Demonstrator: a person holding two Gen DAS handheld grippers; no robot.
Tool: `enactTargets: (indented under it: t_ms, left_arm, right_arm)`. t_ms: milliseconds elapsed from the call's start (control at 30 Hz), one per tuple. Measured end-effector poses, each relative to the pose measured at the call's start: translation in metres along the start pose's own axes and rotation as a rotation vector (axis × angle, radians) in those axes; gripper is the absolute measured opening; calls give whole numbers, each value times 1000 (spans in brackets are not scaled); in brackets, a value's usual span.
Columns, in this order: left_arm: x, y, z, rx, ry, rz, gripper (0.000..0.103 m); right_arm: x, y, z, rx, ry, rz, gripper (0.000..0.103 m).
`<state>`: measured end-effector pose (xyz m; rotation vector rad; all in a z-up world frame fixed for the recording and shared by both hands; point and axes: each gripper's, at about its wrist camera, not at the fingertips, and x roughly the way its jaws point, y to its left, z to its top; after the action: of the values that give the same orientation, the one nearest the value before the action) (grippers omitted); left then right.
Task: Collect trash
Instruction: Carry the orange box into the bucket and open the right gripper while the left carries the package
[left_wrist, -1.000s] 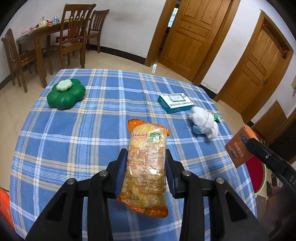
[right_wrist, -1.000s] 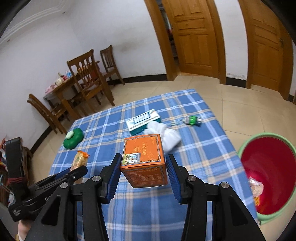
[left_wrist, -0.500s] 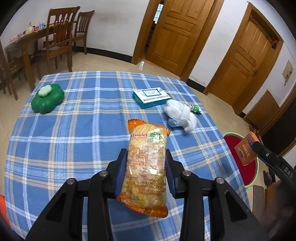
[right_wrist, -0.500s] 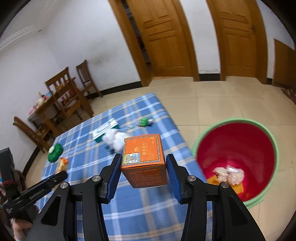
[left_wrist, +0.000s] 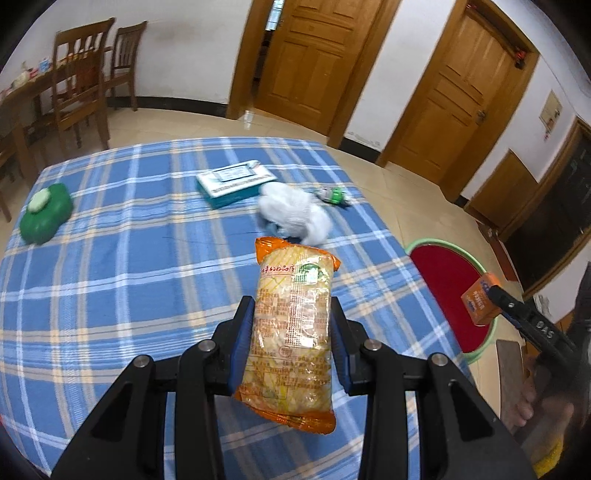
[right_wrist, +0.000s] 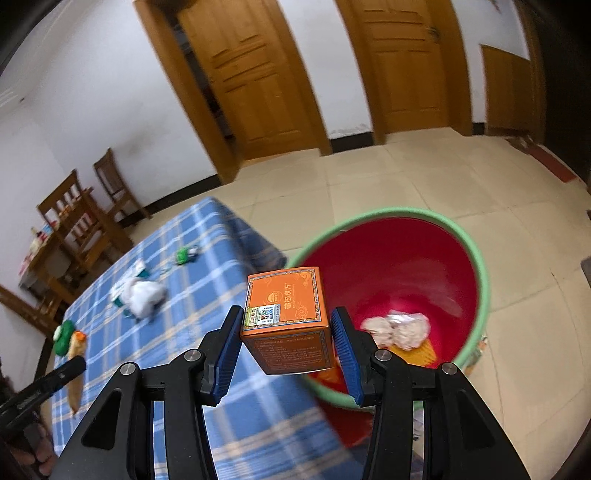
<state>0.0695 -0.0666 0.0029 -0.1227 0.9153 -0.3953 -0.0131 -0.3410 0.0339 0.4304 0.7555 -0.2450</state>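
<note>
My left gripper is shut on an orange-ended snack packet, held above the blue checked tablecloth. My right gripper is shut on an orange carton, held at the table's corner over the near rim of a red basin with a green rim. Crumpled wrappers lie inside the basin. The left wrist view shows the carton and right gripper at its right, above the basin.
On the cloth lie a white crumpled tissue wad, a teal box, a small green bottle and a green flower-shaped container. Wooden chairs stand far left; wooden doors line the far wall.
The right gripper has swung with the carton from above the table to the basin's edge. The left gripper has carried the packet rightwards over the table, bringing the basin into view.
</note>
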Motion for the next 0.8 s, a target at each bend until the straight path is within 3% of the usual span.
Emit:
enactTargets:
  t_ms: [267,800]
  left_arm:
    - [14,-44,5,102,33,-51,39]
    - [46,-117,9,259,88,-131,39]
  right_arm:
    - [7,-41,-2,85,15,-38,50]
    - [2,-81,-1,159,-2,-43,55]
